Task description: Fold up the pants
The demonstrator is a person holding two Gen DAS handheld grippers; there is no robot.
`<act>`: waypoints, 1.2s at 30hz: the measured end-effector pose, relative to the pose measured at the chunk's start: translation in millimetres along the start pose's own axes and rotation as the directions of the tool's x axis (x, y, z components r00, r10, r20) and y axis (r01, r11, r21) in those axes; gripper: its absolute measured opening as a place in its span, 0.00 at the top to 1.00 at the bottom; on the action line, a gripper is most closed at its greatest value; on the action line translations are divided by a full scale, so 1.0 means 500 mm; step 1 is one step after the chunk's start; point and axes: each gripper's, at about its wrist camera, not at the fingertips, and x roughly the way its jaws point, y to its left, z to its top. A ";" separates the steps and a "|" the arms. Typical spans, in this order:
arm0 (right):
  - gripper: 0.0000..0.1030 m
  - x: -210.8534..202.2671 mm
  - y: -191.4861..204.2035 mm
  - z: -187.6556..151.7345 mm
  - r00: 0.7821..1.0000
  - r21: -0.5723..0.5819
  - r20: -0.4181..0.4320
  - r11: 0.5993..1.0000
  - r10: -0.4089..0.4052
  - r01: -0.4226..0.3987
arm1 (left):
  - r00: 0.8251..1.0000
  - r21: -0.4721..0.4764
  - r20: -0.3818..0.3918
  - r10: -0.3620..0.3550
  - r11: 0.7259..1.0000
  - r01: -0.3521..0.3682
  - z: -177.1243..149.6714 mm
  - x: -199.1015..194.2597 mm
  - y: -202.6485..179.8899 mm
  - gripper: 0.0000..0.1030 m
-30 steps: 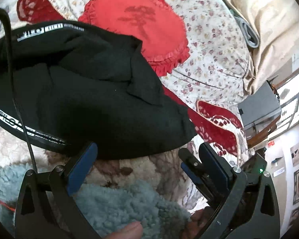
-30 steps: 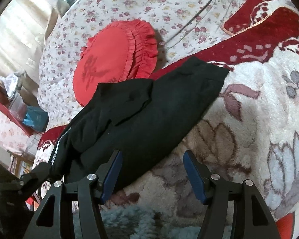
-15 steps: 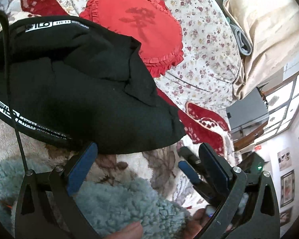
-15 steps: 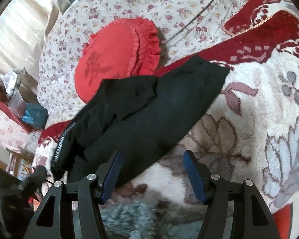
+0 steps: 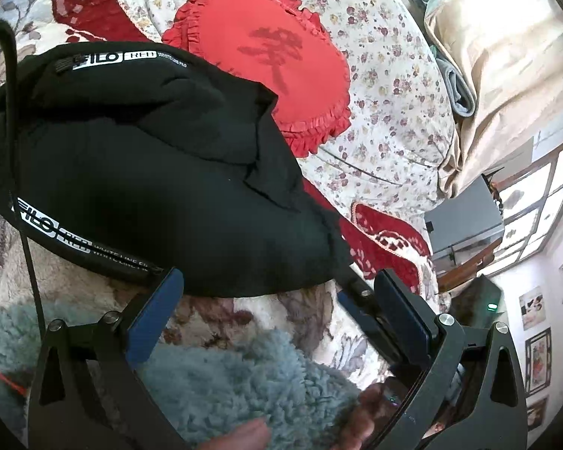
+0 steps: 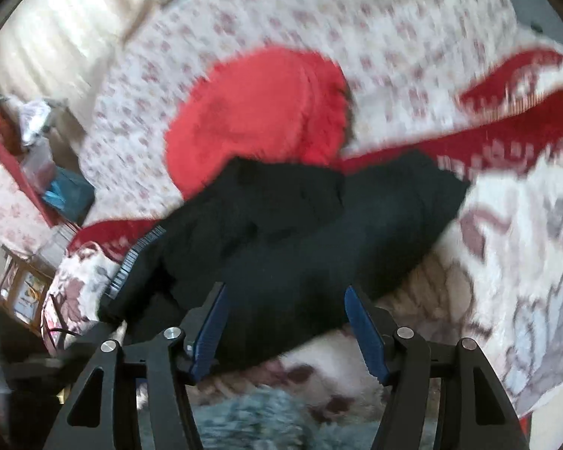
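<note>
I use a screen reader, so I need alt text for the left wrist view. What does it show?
Black pants, loosely folded with white lettering along the waistband, lie on a floral blanket just ahead of the open left gripper, which holds nothing. A round red frilled cushion sits behind the pants, and fluffy blue-grey fabric fills the foreground.

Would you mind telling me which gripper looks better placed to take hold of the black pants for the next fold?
Probably the right gripper: its open jaws already straddle the near edge of the black pants. The left gripper is also open, but only one jaw reaches the hem; blur limits certainty.
</note>
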 end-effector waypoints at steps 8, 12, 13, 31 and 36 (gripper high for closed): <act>0.40 -0.008 -0.106 -0.017 0.996 0.128 -0.004 0.988 0.085 -0.084 | 1.000 0.052 0.016 0.025 0.998 -0.026 -0.019 0.011 -0.032 0.01; 0.40 -0.009 -0.134 -0.017 0.993 0.177 -0.004 0.977 0.119 -0.116 | 0.999 0.106 0.045 0.017 0.994 -0.022 -0.026 0.005 -0.056 0.01; 0.40 -0.009 -0.134 -0.018 0.992 0.176 -0.004 0.977 0.124 -0.122 | 0.999 0.109 0.042 0.008 0.994 -0.013 -0.026 0.004 -0.058 0.01; 0.40 -0.020 -0.133 -0.022 0.985 0.135 0.023 0.976 0.170 -0.172 | 0.997 0.322 0.078 0.008 0.946 -0.033 -0.056 -0.040 -0.162 0.01; 0.40 -0.009 -0.127 -0.021 0.988 0.112 -0.008 0.982 0.156 -0.154 | 0.984 0.393 0.162 0.068 0.911 -0.128 -0.027 -0.078 -0.166 0.01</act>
